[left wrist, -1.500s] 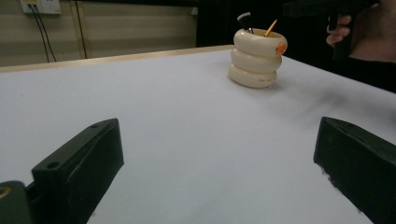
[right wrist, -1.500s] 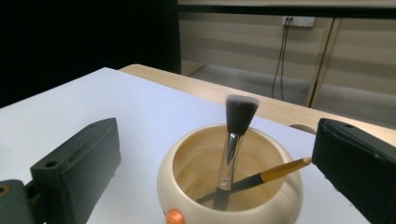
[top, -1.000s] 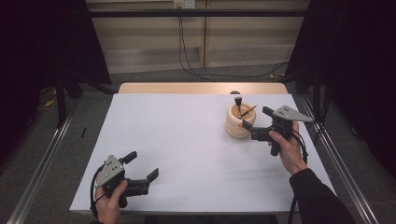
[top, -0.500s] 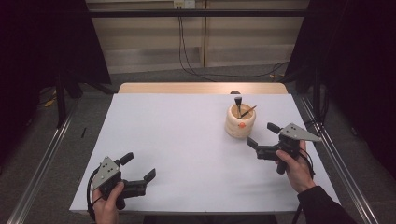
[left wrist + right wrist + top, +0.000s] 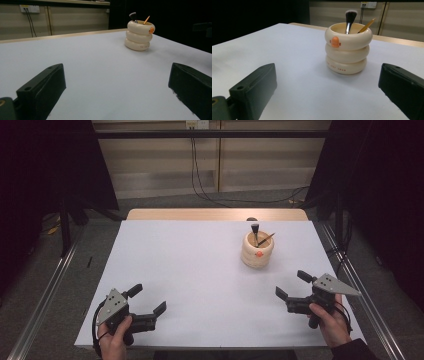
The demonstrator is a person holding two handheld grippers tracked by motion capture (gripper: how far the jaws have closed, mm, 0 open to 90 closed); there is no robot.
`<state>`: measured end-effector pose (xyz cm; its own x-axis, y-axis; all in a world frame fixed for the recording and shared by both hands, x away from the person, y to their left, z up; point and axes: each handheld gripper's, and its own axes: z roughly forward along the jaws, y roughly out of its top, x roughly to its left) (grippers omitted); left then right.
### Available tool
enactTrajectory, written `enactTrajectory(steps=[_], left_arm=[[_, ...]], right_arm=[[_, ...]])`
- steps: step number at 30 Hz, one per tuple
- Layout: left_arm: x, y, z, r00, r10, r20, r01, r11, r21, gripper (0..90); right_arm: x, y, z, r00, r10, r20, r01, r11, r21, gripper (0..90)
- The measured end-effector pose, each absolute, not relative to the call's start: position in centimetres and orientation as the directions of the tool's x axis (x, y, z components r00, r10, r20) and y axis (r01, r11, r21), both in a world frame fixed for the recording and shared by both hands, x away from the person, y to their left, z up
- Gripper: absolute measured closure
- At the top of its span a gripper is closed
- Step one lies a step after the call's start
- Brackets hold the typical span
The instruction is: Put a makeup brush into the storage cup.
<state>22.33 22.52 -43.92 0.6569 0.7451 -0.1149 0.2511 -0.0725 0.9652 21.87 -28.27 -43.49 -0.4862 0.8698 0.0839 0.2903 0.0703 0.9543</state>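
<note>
Cream ringed holder (image 5: 257, 251), upright on the white table (image 5: 200, 270), toward its far right part. Inside: a makeup brush (image 5: 349, 20) and a pencil (image 5: 367, 25), both leaning. Right gripper (image 5: 295, 288): near side of the holder, apart from it, jaws spread, grasping nothing. Left gripper (image 5: 147, 300): well apart from the holder, jaws likewise spread.

Left gripper (image 5: 147, 300) low at the table's (image 5: 200, 270) near-left corner, jaws spread. Right gripper (image 5: 294, 285) near-right, jaws spread, seemingly lifted slightly. Both hand-held, empty.
</note>
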Motion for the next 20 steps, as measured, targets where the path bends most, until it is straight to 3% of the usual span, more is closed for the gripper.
enactTrajectory(steps=[20], left_arm=[[22.4, 22.7, -43.8, 0.659, 0.745, -0.107, 0.247, -0.080, 0.966, 0.9]], right_arm=[[20.1, -29.2, -44.1, -0.482, 0.871, 0.097, 0.317, 0.070, 0.946, 2.5]])
